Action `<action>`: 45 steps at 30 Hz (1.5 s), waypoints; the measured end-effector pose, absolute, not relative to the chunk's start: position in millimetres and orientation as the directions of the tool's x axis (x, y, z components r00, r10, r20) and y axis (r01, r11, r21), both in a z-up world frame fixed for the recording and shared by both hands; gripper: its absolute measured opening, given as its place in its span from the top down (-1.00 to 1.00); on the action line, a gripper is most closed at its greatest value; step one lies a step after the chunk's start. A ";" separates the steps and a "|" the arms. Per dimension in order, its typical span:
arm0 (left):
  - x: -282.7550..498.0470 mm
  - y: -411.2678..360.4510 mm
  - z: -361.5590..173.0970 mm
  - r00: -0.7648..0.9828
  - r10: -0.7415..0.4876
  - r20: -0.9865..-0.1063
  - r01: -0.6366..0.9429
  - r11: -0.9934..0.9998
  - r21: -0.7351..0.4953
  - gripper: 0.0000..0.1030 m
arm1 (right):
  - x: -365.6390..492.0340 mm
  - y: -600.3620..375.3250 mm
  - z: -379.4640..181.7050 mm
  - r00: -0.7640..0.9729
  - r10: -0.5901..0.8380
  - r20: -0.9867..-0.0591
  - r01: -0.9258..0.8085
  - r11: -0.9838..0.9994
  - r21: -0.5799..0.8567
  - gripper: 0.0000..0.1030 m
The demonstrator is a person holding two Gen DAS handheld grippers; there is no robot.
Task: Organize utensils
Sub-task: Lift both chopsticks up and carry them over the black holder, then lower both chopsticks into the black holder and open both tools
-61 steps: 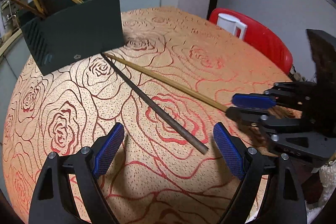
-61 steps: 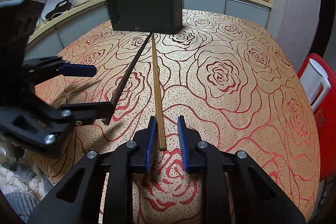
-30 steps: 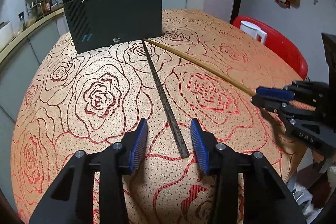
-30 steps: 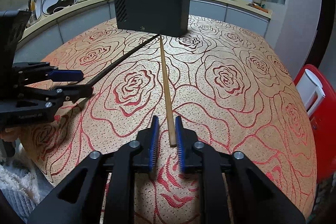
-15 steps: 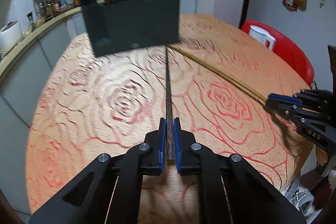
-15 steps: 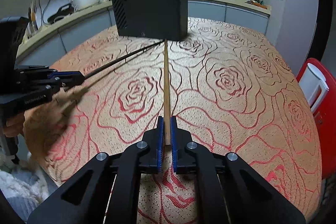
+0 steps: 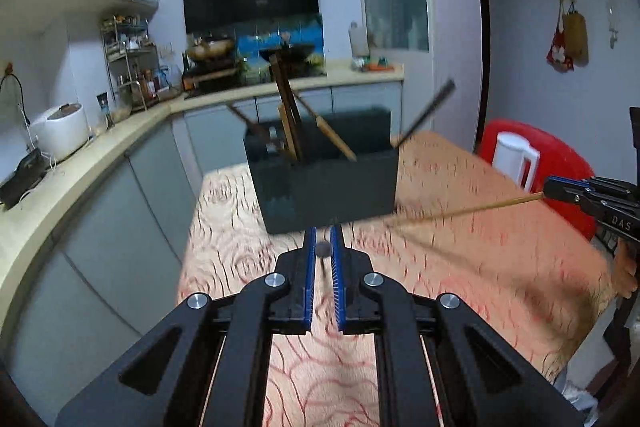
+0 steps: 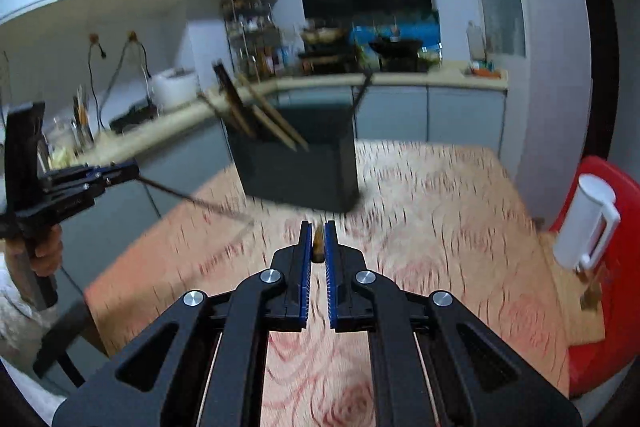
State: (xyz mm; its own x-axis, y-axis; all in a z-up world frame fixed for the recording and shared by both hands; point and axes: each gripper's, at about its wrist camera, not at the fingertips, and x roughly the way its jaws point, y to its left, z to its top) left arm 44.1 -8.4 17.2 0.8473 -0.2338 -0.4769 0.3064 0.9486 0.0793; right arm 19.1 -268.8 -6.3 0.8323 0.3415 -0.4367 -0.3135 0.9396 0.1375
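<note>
My left gripper (image 7: 323,247) is shut on a dark chopstick (image 7: 323,249), seen end-on, lifted and pointing at the black utensil holder (image 7: 326,193). In the right wrist view the same chopstick (image 8: 188,199) runs from the left gripper (image 8: 134,171) toward the holder (image 8: 298,171). My right gripper (image 8: 318,247) is shut on a light wooden chopstick (image 8: 318,245), also raised. It shows in the left wrist view (image 7: 460,213), held by the right gripper (image 7: 549,189). Several chopsticks stand in the holder.
The holder stands at the far side of a round table with a rose-pattern cloth (image 7: 460,267). A red chair (image 8: 600,267) with a white jug (image 8: 588,227) is at the right. Kitchen counters (image 7: 100,155) lie beyond the table.
Both grippers closed on their chopsticks and lifted them off the table. Both views have tilted up toward the holder.
</note>
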 end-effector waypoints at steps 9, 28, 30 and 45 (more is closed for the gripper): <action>79.5 3.4 50.7 0.851 -0.260 -0.455 0.307 0.951 0.031 0.86 | 69.8 -267.8 42.1 0.839 0.383 -0.386 -0.331 0.923 0.196 0.86; 118.2 -5.5 111.9 0.855 -0.305 -0.419 0.341 0.940 0.011 0.86 | 122.8 -237.3 113.3 0.850 0.382 -0.362 -0.344 0.924 0.167 0.86; 121.0 -11.1 121.2 0.859 -0.308 -0.410 0.346 0.938 0.018 0.86 | 124.9 -236.0 122.1 0.855 0.382 -0.350 -0.346 0.924 0.163 0.86; 161.1 -50.3 168.2 0.903 -0.253 -0.347 0.292 0.954 0.065 0.86 | 145.0 -240.3 151.7 0.881 0.361 -0.305 -0.328 0.932 0.154 0.86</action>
State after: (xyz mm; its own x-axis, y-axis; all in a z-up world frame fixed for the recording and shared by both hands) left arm 161.1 -50.3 168.2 0.9032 -0.2528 -0.3469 0.2920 0.9542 0.0648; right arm 145.0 -240.2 151.7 0.8811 0.3610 -0.3054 -0.3284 0.9319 0.1539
